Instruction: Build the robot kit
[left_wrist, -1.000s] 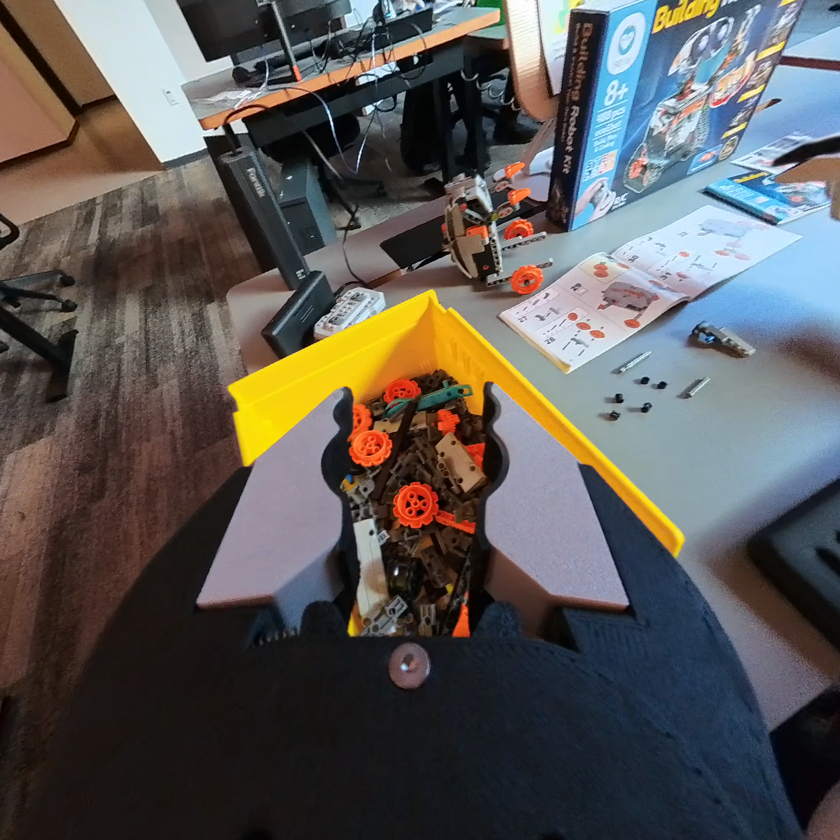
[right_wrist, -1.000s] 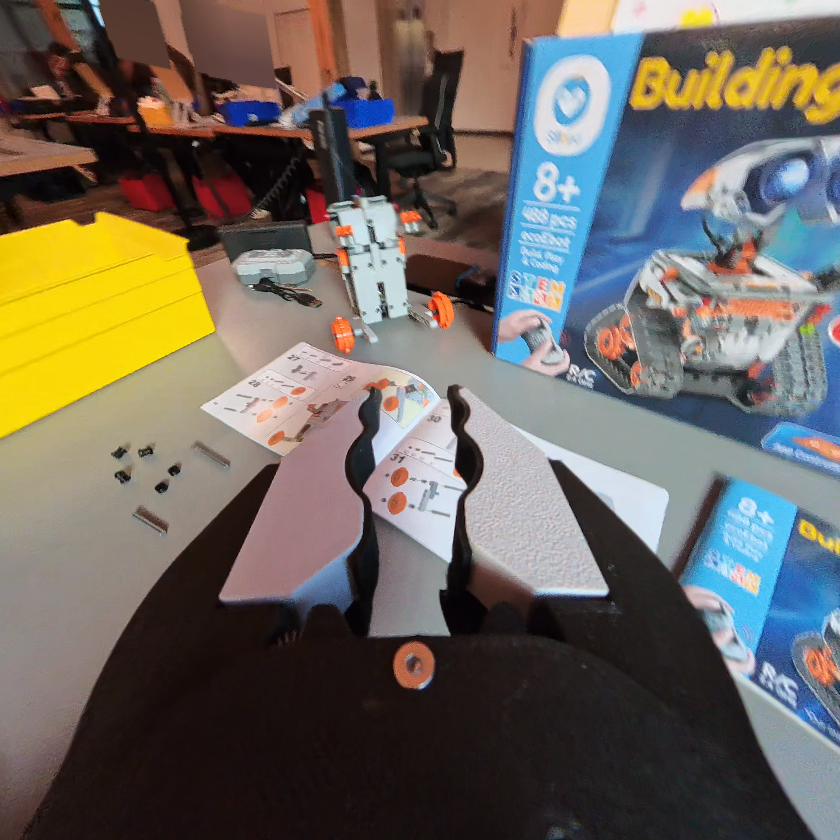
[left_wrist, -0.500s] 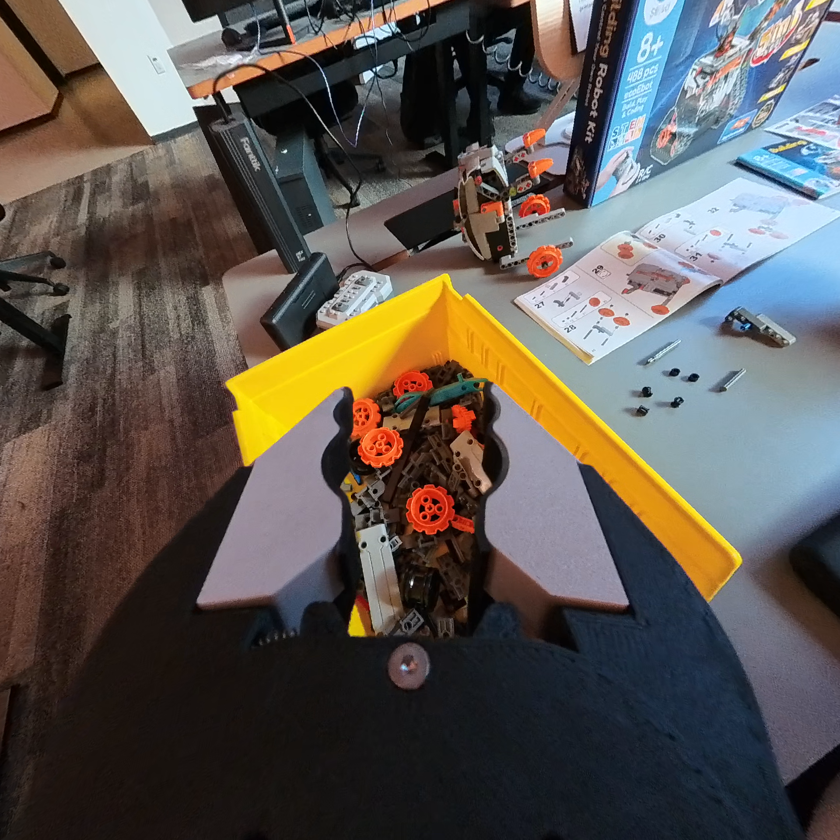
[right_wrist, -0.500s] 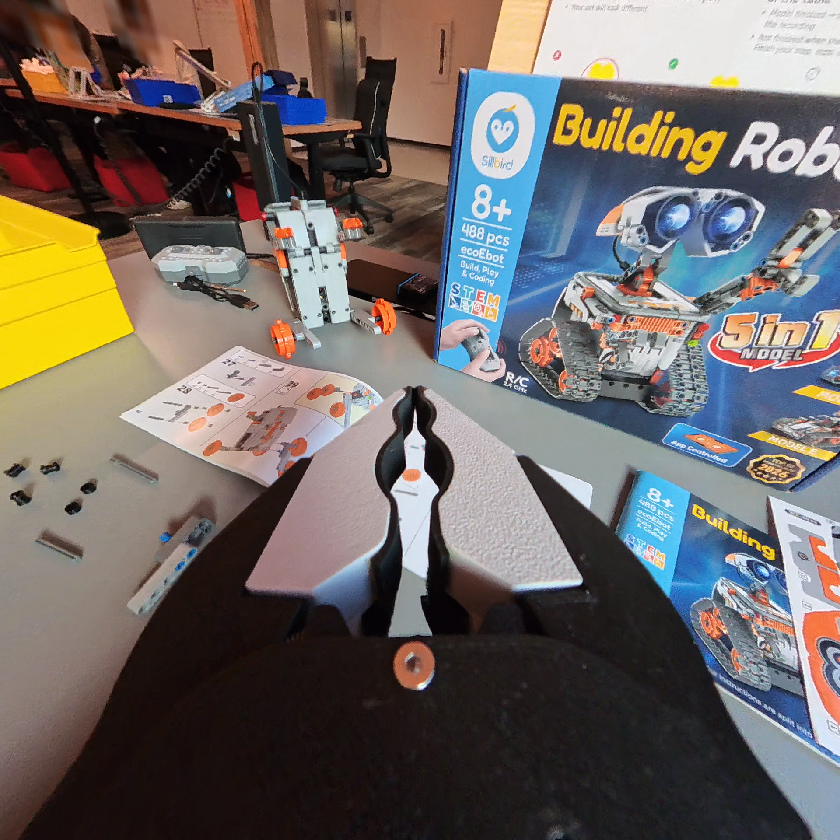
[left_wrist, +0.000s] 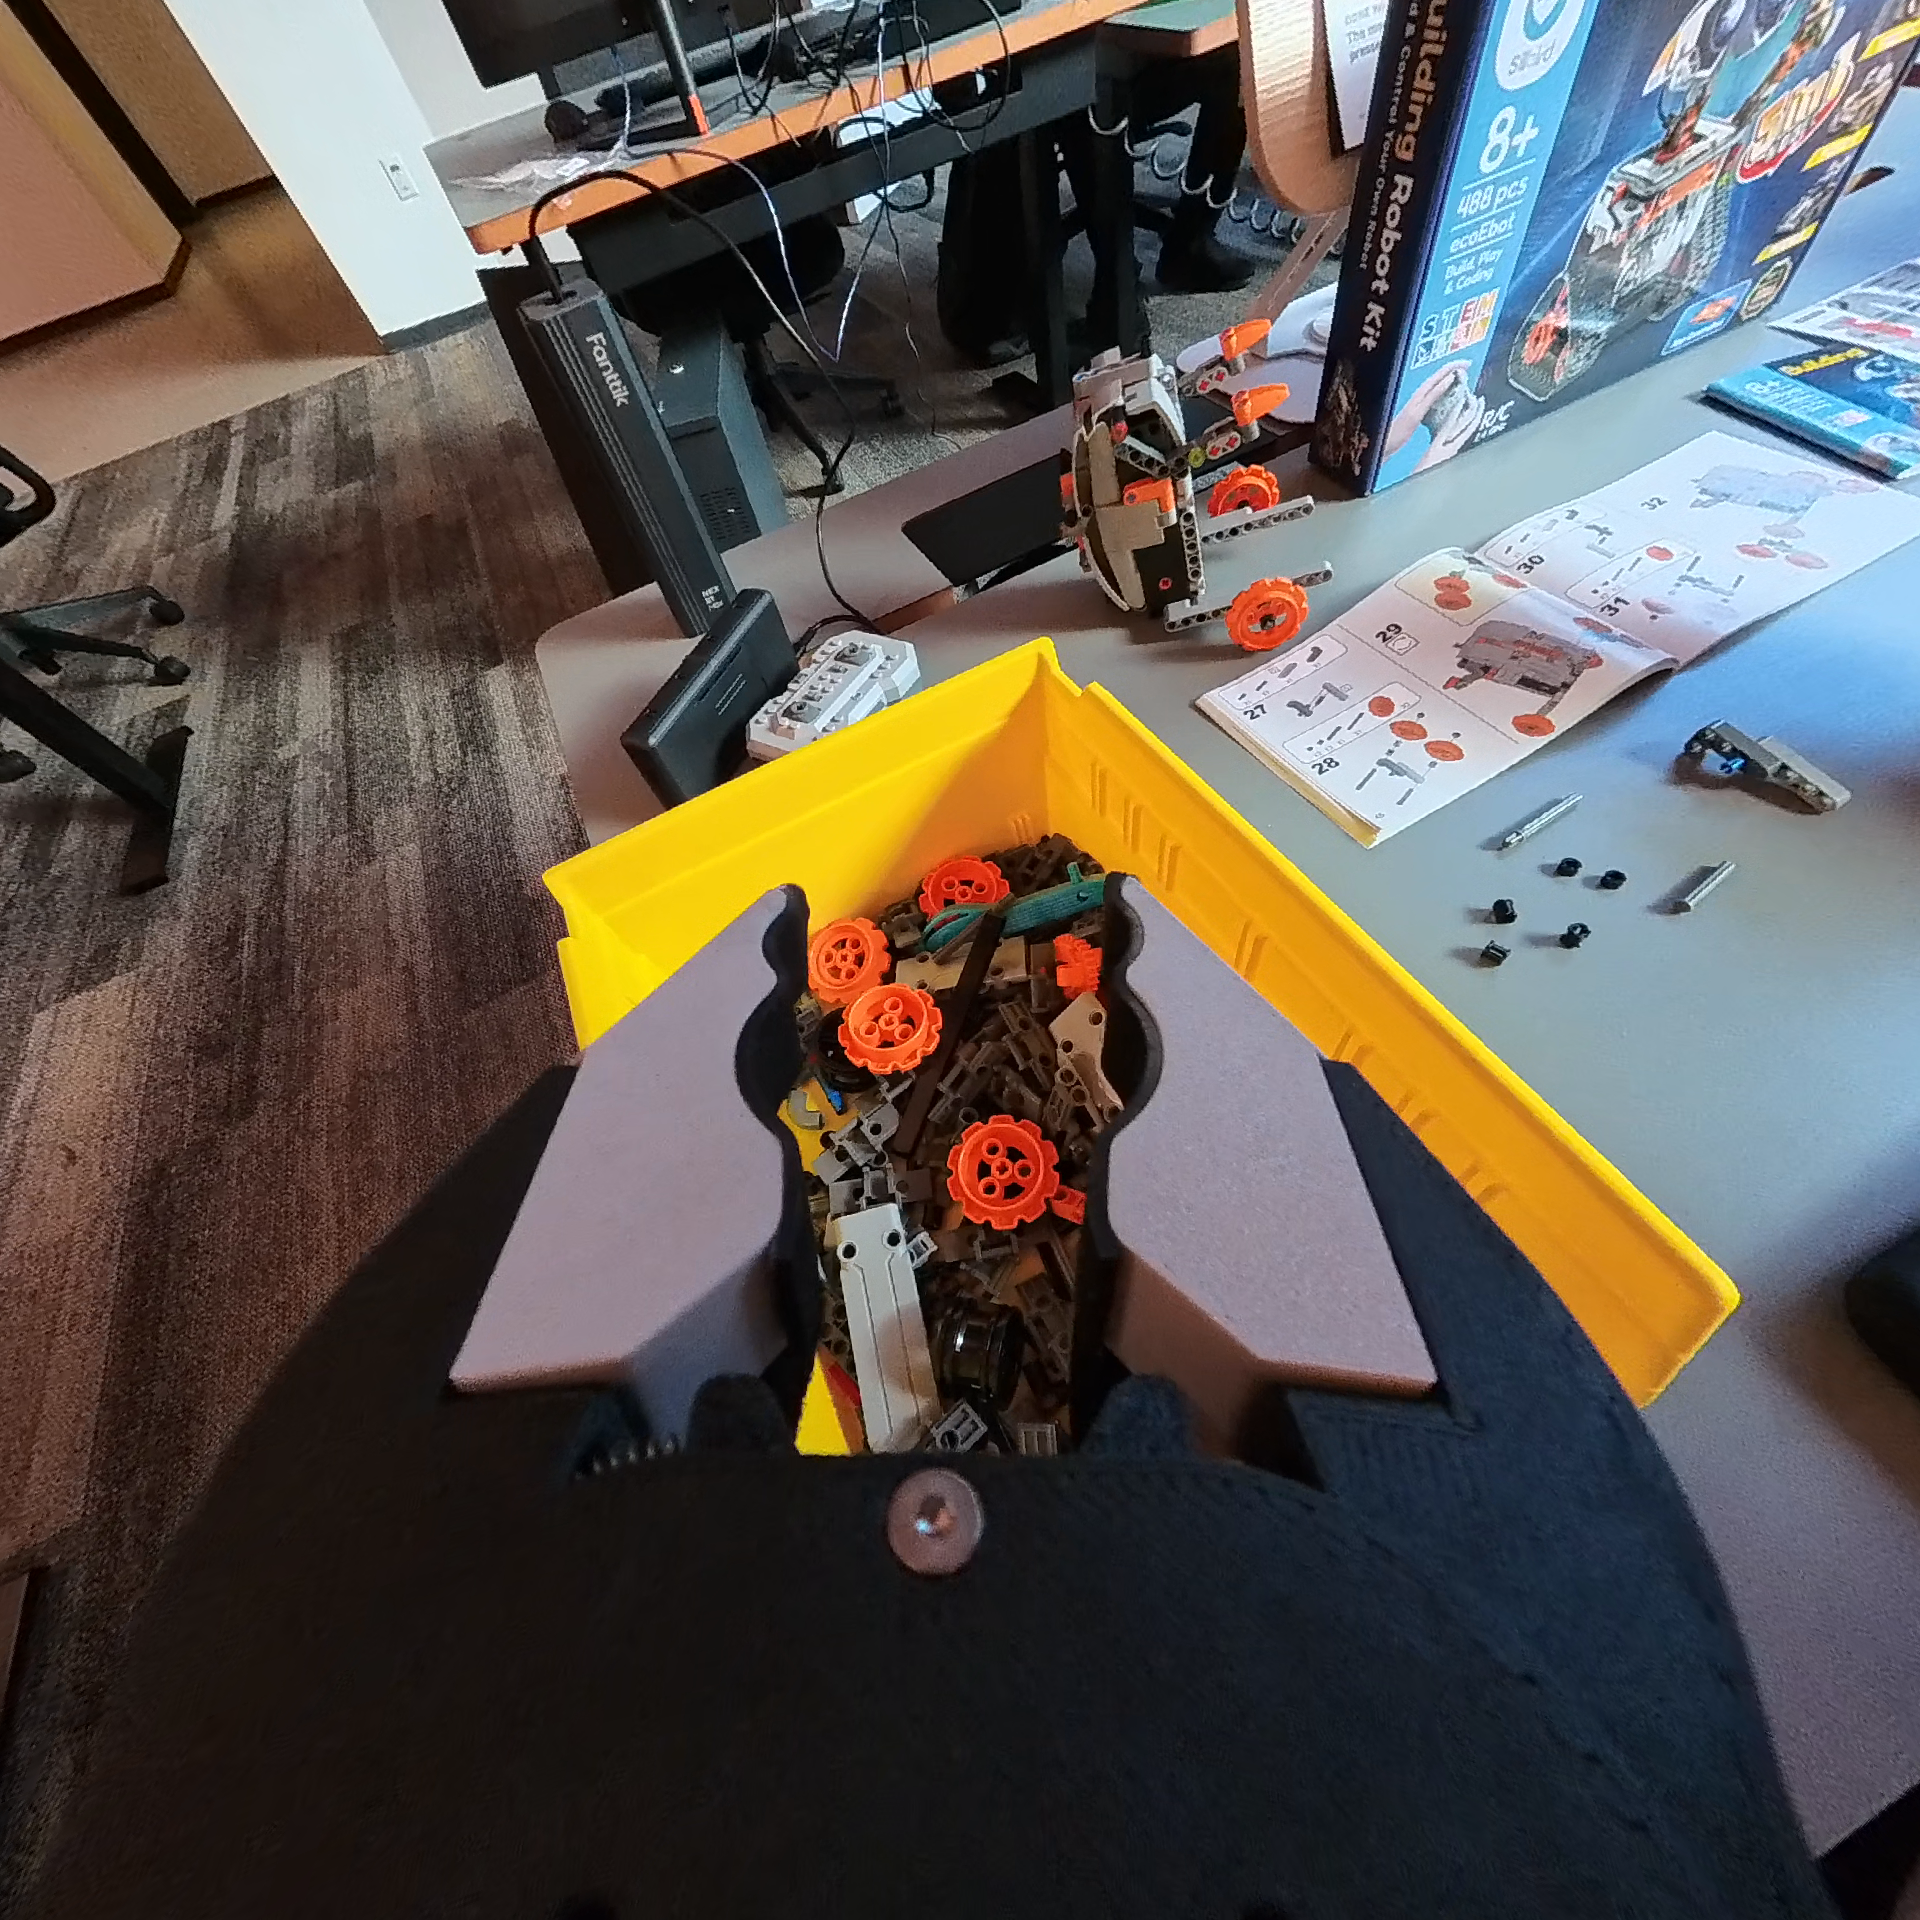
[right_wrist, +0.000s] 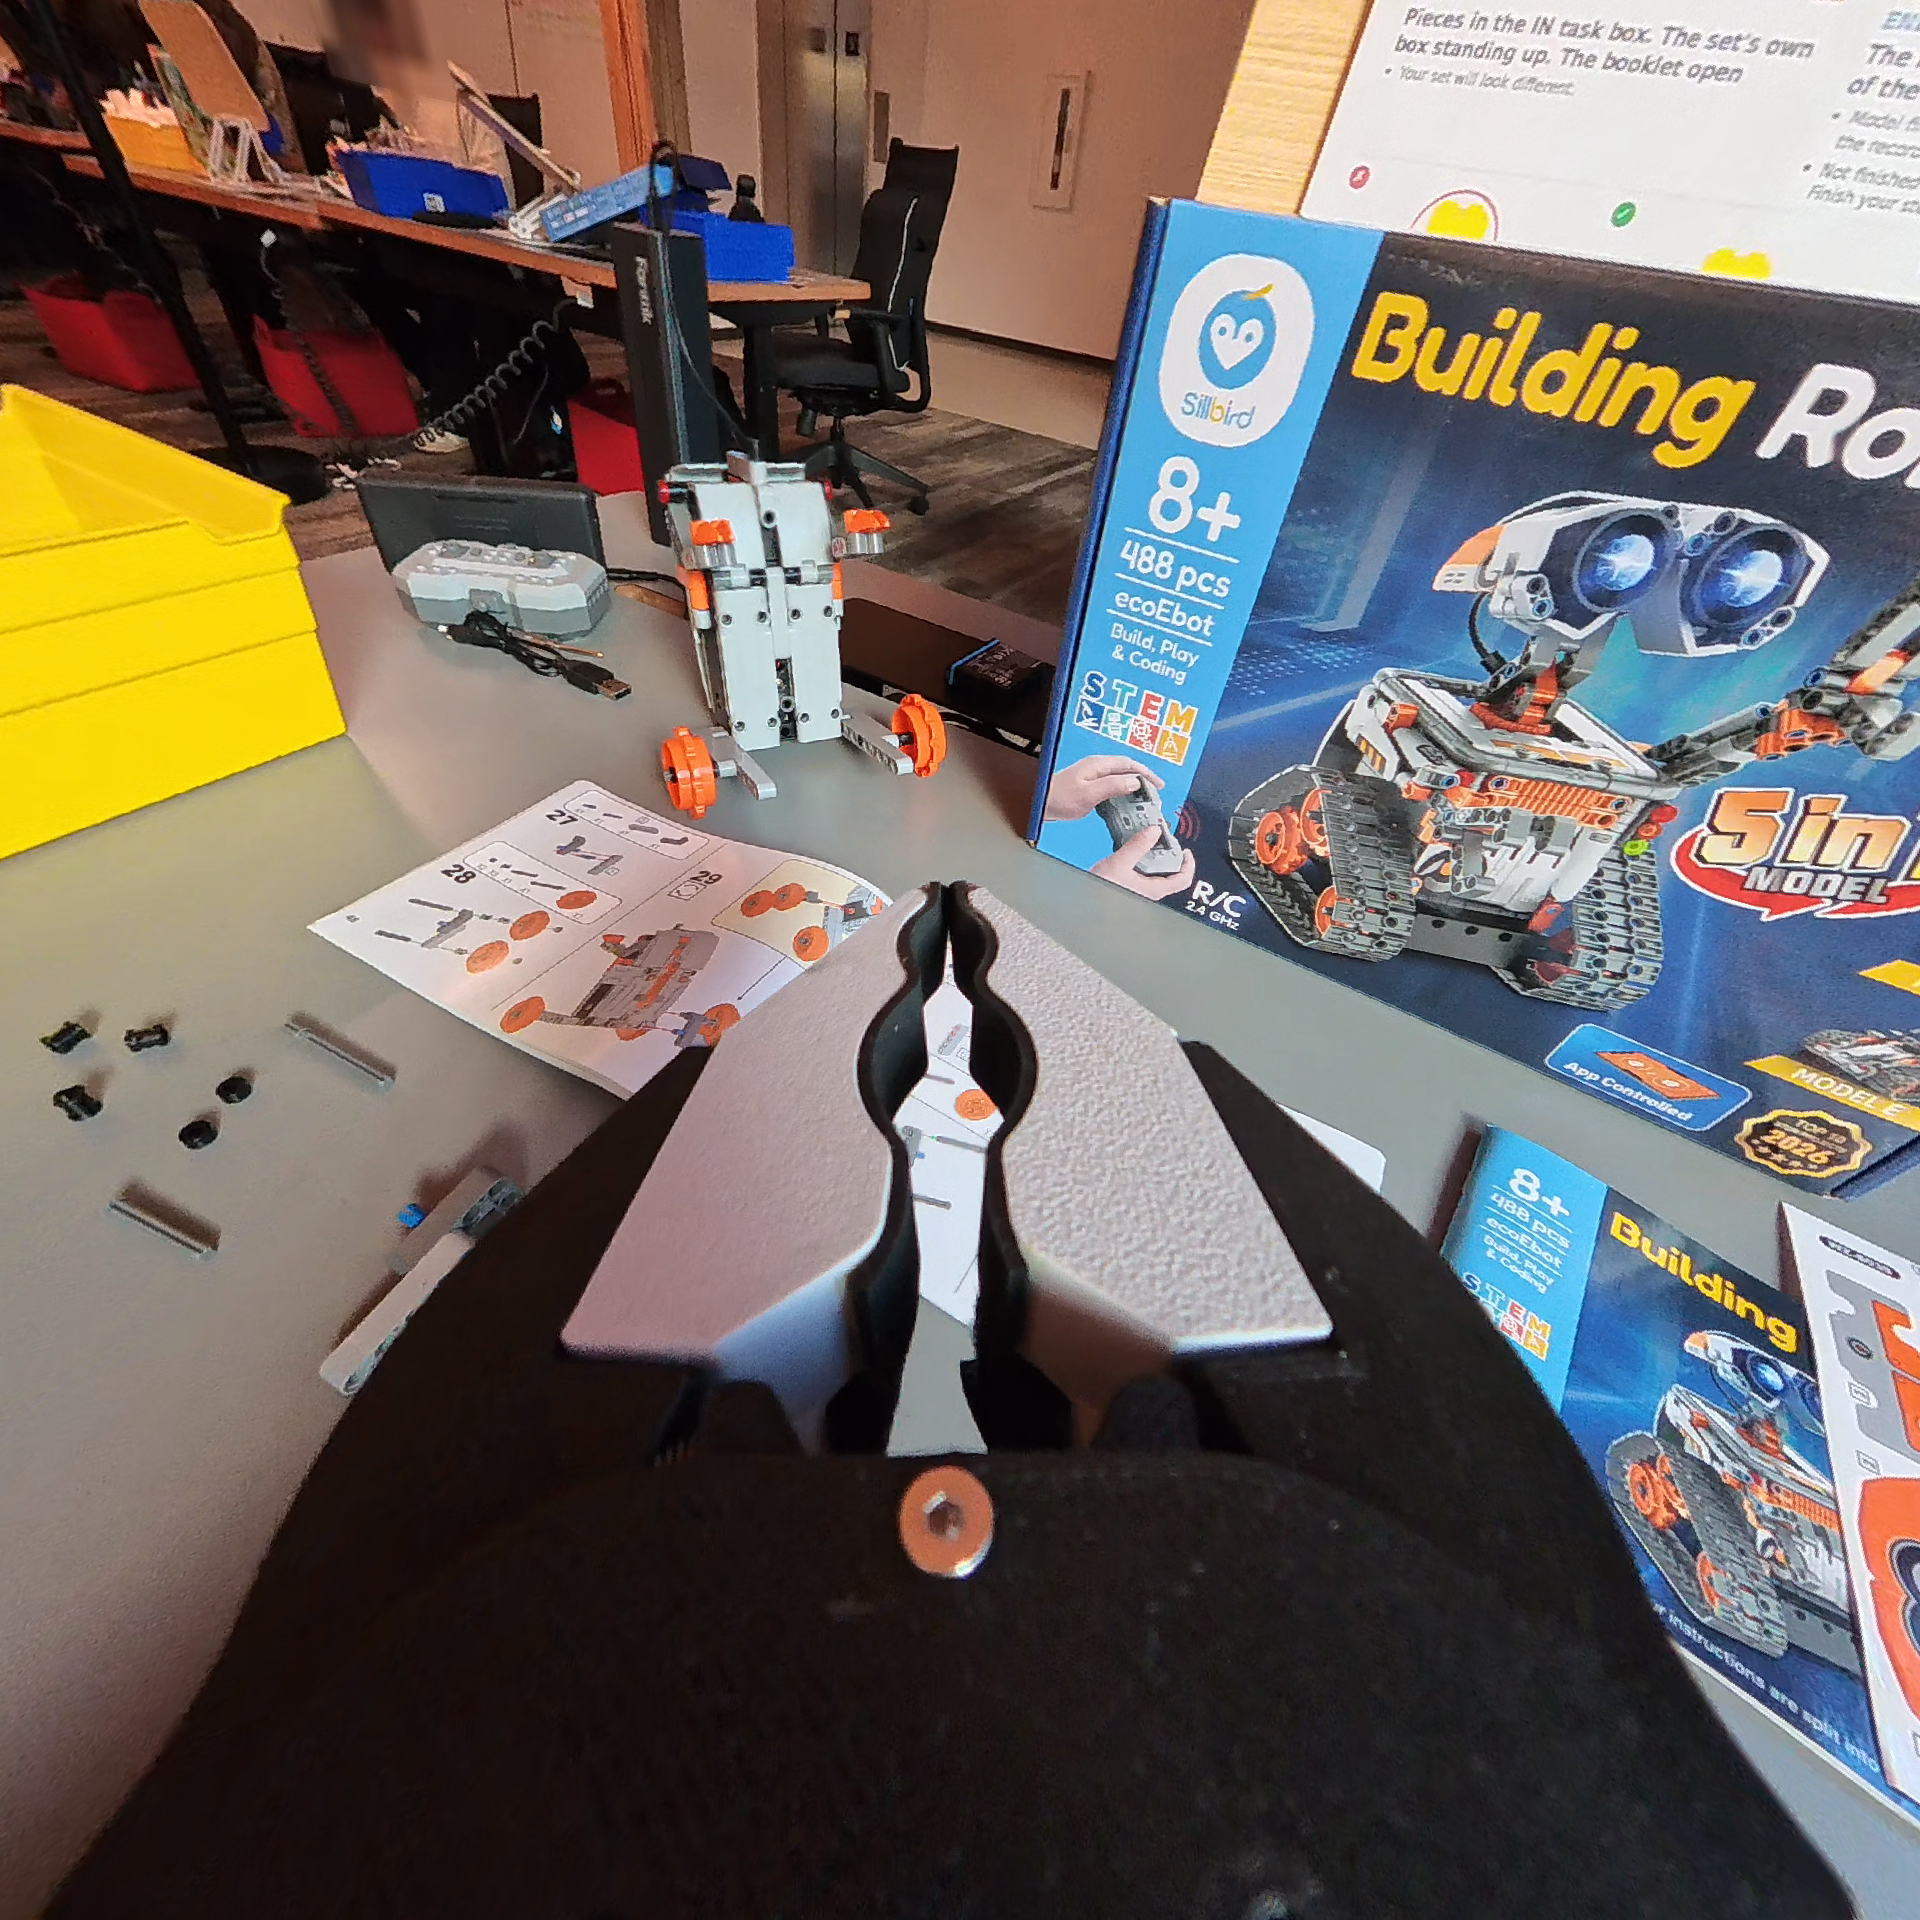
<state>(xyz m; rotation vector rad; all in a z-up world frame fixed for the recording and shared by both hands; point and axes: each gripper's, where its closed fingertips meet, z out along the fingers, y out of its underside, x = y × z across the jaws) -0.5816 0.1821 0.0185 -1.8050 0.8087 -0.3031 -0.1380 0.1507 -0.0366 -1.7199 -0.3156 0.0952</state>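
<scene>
We see the left gripper (left_wrist: 951, 914) poised over the yellow bin (left_wrist: 1351, 997), its fingers spread wide with nothing between them. Its black body hides the bin's near end; between the fingers show orange gear wheels (left_wrist: 1003, 1172), grey beams and a white panel (left_wrist: 883, 1330) in a jumble we cannot sort further. The right gripper (right_wrist: 948, 896) hangs above the open instruction booklet (right_wrist: 582, 935), fingertips nearly touching and empty; its body covers the booklet's right page and most of a grey beam (right_wrist: 436, 1257). Left of it on the grey table (right_wrist: 208, 1455) lie small black pins (right_wrist: 145, 1037) and two short metal axles (right_wrist: 338, 1049), apart from one another, with bare table around them. Farther off, the half-built grey and orange robot (right_wrist: 769, 623) stands upright between the grey battery box (right_wrist: 499, 592) and the tall kit box (right_wrist: 1507, 665), which is cut off at the right edge. A second booklet (right_wrist: 1662, 1403) is cropped too. Beyond the table edge lie wood-look flooring, desks and office chairs, dim and blurred.
</scene>
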